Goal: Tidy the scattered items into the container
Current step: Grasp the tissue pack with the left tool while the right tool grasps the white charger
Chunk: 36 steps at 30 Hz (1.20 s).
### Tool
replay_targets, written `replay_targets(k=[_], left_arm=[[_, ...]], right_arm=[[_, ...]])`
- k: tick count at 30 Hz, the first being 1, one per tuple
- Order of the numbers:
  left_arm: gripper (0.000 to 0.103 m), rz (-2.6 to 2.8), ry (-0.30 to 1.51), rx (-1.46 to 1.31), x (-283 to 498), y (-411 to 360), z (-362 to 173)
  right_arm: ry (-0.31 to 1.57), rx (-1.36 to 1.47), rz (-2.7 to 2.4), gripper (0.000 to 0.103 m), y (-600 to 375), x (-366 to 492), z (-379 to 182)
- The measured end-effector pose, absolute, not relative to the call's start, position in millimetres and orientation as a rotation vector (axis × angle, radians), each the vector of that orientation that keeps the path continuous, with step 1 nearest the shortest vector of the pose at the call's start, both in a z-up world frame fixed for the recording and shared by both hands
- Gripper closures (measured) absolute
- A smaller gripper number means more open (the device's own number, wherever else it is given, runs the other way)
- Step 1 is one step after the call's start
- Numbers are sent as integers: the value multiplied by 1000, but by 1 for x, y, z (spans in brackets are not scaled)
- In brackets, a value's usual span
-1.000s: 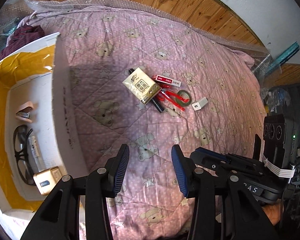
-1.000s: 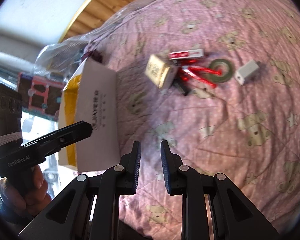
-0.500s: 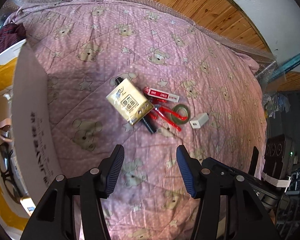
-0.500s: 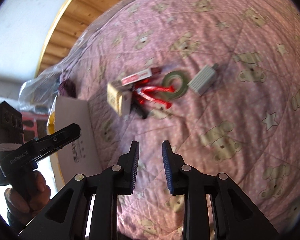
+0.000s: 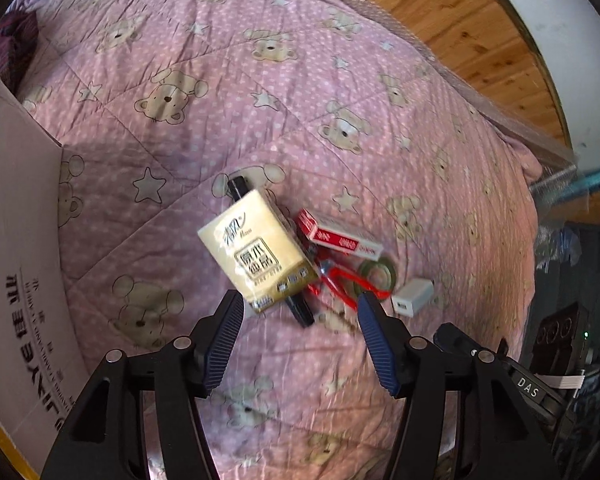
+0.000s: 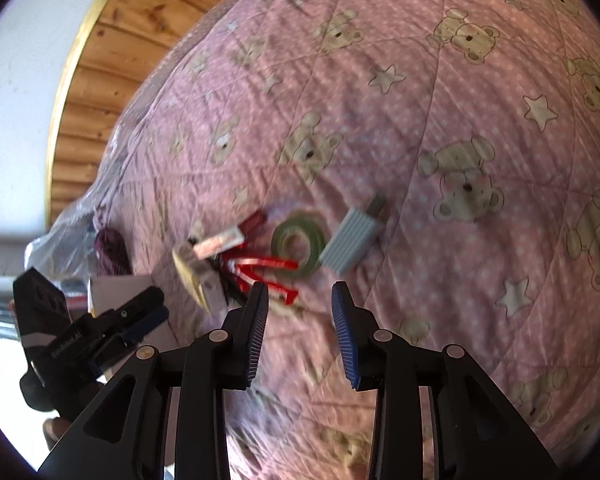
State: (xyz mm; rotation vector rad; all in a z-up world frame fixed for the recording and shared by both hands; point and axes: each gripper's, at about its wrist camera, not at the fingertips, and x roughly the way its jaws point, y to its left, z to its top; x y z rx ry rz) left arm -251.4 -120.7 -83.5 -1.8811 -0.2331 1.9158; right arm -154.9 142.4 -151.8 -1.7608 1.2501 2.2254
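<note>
- The left gripper point(image 5: 300, 340) hangs over the bed point(image 5: 340, 80) with its jaws spread wide and nothing between them; its blue pads point(image 5: 224, 340) frame the near end of the pile.
- The right gripper point(image 6: 300, 332) also hovers over the quilt, jaws partly apart and empty, just short of the pile.
- The scattered things lie in one tight cluster near the middle of the bed, well away from its edges.
- A tissue pack point(image 5: 258, 256) lies on top of a black pen point(image 5: 300, 312), whose two ends stick out from under it.
- A red box point(image 5: 338, 236) lies just beside the pack, on the side toward the wooden headboard point(image 5: 440, 20).
- Red scissors point(image 5: 340, 284) lie between the pack and a green tape roll point(image 5: 378, 274); one handle overlaps the roll.
- A white charger point(image 5: 413, 298) sits just beside the tape, at the outer end of the cluster; in the right wrist view its side looks ribbed and a metal plug shows at one end.
- The container, a white cardboard box point(image 5: 16, 260), stands at the left edge of the bed, apart from the cluster; only its outer wall with printed lettering shows, so its contents cannot be seen.
</note>
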Motion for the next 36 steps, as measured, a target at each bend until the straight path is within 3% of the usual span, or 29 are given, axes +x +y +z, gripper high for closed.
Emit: replay_targets(k=[11,13,17,22,26,33,36], left_arm=[[40,1938,-223,-1961,-273,-113,-125],[35,1952,-218,-1974,-275,-115,-132],[34,1944,-240,-2014,-279,-121,-148],[34,1953,-228,-1964,-278,-123,-149],[35,1953,-233,-1931,-275,-127,-148],[58,1976,-232,-1911,-269,-141,-146],[69,1982,-210,-1906,-267,-147,-146]], right_arm=[[1187,-1778,2151,64,149,-184,-173],[1144,-1791,2161,64,146,-189,-172],[1148,-1840,2048,64,146,-187,-187],[1225,-1842,1978,61,150,-179,-203],[1144,-1837,2021,61,145,-185,-198],[683,-1904,2193,58,121,-205,-193],[641,-1905,2222,64,119,-205,-192]])
